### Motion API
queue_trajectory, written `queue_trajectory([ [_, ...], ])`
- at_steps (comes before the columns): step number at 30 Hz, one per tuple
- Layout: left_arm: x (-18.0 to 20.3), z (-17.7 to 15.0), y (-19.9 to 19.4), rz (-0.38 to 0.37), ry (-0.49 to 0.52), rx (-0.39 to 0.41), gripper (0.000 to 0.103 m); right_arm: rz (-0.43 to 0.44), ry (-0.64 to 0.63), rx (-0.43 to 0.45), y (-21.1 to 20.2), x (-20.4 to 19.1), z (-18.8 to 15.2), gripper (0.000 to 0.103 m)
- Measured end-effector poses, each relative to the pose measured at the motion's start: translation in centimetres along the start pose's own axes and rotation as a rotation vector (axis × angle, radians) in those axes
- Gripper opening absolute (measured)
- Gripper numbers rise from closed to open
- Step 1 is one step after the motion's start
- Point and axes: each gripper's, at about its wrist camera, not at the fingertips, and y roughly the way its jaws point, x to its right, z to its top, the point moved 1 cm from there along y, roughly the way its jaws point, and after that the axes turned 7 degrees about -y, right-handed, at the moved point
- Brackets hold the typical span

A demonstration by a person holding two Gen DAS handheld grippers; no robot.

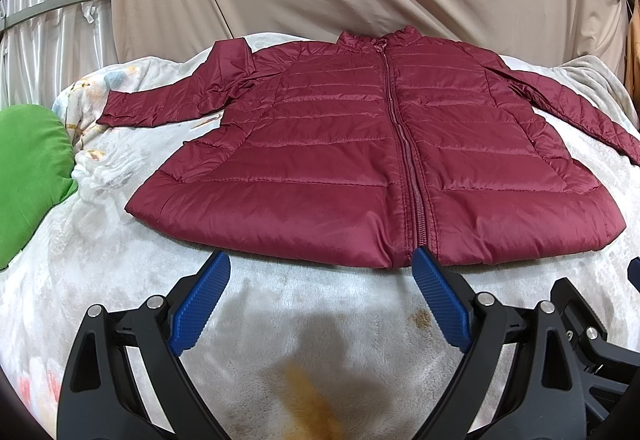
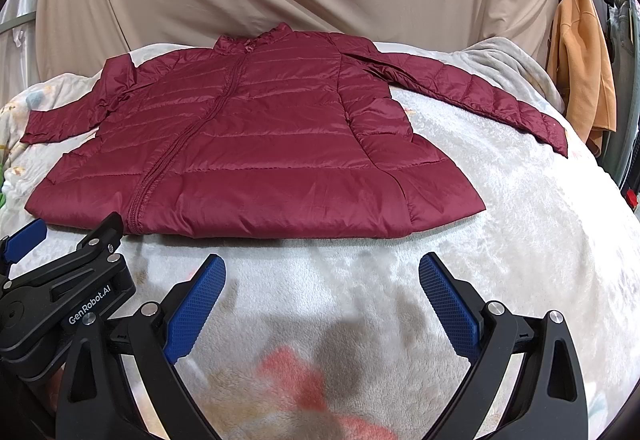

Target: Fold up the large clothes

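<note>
Bedroom at home – fleece blanket point(image 2: 500, 240) over bed, hung clothes point(image 2: 580, 80) beside

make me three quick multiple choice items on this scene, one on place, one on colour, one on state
1. Where does the jacket lie?
A. spread flat on the blanket
B. hung on a hook
C. bunched on the floor

2. What colour is the pillow at the left edge of the left wrist view?
A. orange
B. green
C. blue

3. How is the jacket's zip?
A. open to the hem
B. half open
C. closed up to the collar

Answers:
1 A, it lies front up with both sleeves out to the sides.
2 B, it is plain green beside the blanket.
3 C, the zip line runs unbroken from hem to collar.

Both the left gripper and the right gripper have open jaws, short of the hem.
</note>
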Motion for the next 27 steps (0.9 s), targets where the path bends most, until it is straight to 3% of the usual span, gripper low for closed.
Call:
queue_trajectory([
  [23, -0.1, 0.0, -0.1, -0.003, 0.001, -0.008, 0.090, 0.010, 0.003, -0.019, 0.3, 0.0, -0.2, 0.097],
  [27, -1.3, 0.7, -1.0, -0.075, -0.041, 0.015, 0.093, 0.073, 0.006, -0.072, 1.1, 1.2, -0.2, 0.095],
])
